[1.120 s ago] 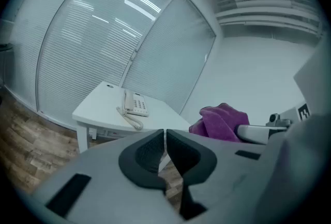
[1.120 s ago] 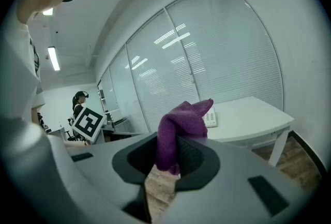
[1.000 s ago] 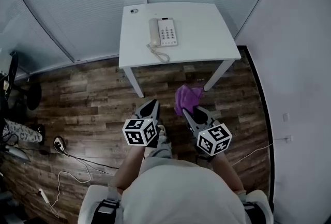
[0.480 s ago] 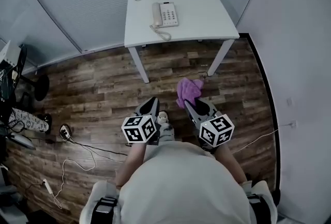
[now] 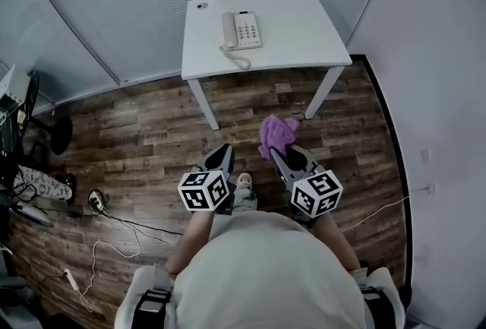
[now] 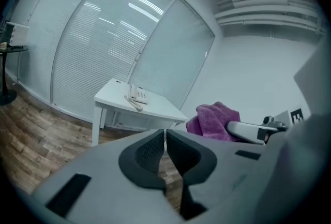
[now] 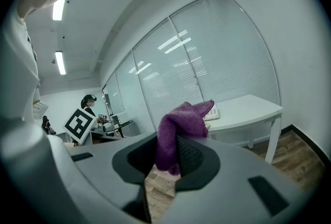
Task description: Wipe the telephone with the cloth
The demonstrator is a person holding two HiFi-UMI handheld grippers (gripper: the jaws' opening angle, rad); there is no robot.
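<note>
Right gripper (image 5: pixel 274 154): clenched on the purple cloth (image 5: pixel 276 134). In its own view the pads pinch a fold low down and the rest stands up in a loose peak above the jaws (image 7: pixel 173 151).

Left gripper (image 5: pixel 222 153): jaws together, nothing between them. Its own view shows only floor past the tips (image 6: pixel 165 141).

White table (image 5: pixel 307 55): ahead of the person, against the glass wall. Both grippers are well short of the table's near edge, over wood floor, side by side and about level with each other.

Telephone (image 5: pixel 241 30): lies on the table left of its centre, about midway between the near and far edges.
- Long axis runs from the table's near edge toward the far edge, roughly in line with the way the grippers point.
- Handset is on the side toward the table's left edge, keypad on the side toward the centre.
- Coiled cord (image 5: pixel 235 60) trails to the table's near edge.

Key relation: the telephone is straight ahead and well apart from both grippers, on a line that falls between them.
- Neither arm is clearly nearer.
- From the right gripper view it peeks out just behind the cloth's tip.

Judgement:
- Approach stage; wiping not begun.
- The cloth hand needs to travel forward and a little toward the table's left side to get over the keypad.
- Strokes would best run along the long axis.
- The left gripper is free to steady the body.
</note>
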